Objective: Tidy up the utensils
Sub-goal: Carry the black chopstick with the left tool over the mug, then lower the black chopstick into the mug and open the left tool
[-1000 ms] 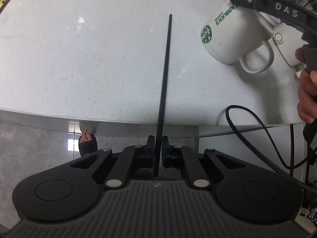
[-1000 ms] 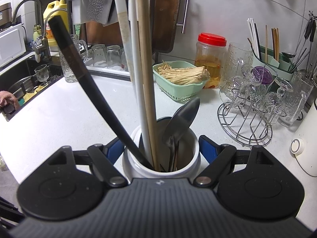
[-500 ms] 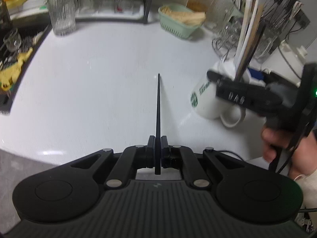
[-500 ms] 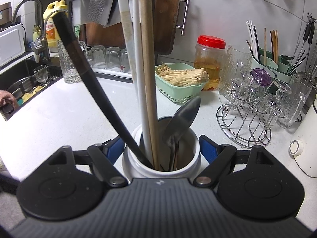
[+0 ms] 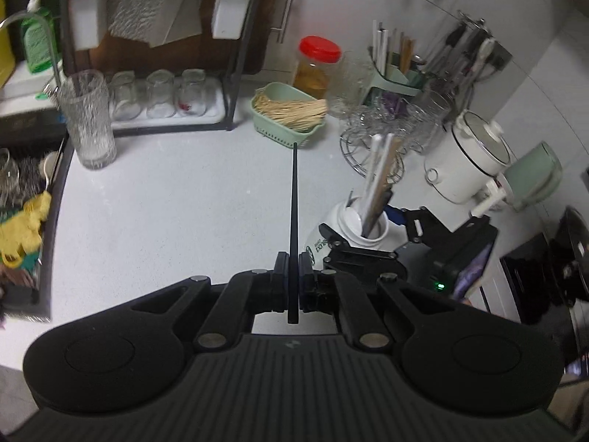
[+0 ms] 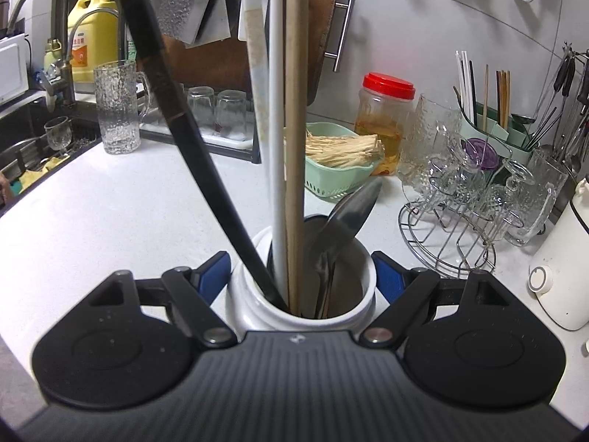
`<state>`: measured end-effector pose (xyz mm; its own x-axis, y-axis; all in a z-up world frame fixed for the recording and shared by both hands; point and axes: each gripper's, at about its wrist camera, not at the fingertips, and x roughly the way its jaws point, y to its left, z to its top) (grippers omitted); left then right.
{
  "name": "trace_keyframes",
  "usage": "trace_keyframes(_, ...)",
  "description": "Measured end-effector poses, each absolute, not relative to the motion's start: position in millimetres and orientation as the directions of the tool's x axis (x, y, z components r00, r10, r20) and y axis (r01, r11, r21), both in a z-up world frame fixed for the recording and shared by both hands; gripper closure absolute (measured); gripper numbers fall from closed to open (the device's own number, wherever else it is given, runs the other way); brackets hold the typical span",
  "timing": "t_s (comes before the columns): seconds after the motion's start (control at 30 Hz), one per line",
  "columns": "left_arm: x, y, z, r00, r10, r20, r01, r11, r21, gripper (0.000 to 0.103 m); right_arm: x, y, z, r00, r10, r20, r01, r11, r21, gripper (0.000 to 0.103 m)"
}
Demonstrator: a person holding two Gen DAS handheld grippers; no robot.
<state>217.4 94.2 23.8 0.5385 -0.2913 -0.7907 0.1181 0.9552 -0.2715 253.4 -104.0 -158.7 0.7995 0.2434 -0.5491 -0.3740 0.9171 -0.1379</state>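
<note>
Two grippers: both are seen above a white speckled counter point(image 5: 165, 213), each with something clamped.
Left gripper point(image 5: 293, 272): its jaws are pressed shut on a thin black chopstick point(image 5: 293, 221), which is pointed straight ahead over the bare counter toward a green basket point(image 5: 287, 125).
Right gripper point(image 6: 300, 276): its blue pads point(image 6: 215, 270) are set against both sides of a white mug point(image 6: 257, 309); the jaws are opening a touch, yet the mug is gripped between them.
Mug contents: a black handle point(image 6: 176, 118), white and wooden sticks point(image 6: 294, 110) and a metal spoon point(image 6: 346, 221) are stood inside.
Mug position: it is seen from the left camera just right of the chopstick, near the counter's front edge.
Back of counter: a dish rack with upturned glasses point(image 5: 158, 92), a red-lidded jar point(image 5: 318, 66), a wire stand of glassware point(image 6: 460, 199) and a chopstick holder point(image 6: 489, 125) are lined along the grey wall.
Left side: a sink point(image 6: 33, 147) with a tap is set beside a tall textured glass point(image 6: 117, 107).
Right side: a white kettle point(image 5: 467, 158) is parked by the wall.
</note>
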Motion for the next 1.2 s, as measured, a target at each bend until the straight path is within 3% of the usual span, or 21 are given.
trace_keyframes(0.4,226,104,84,0.289,-0.373,-0.882,0.255,0.918,-0.304,0.098,254,-98,-159,0.805,0.233,-0.546,-0.364,0.920,-0.145,0.018)
trace_keyframes(1.2,284,30,83,0.059,-0.265,-0.962,0.441,0.872,-0.213,0.098,255,-99,-161,0.802,0.280,-0.528,-0.407,0.903,-0.139,0.018)
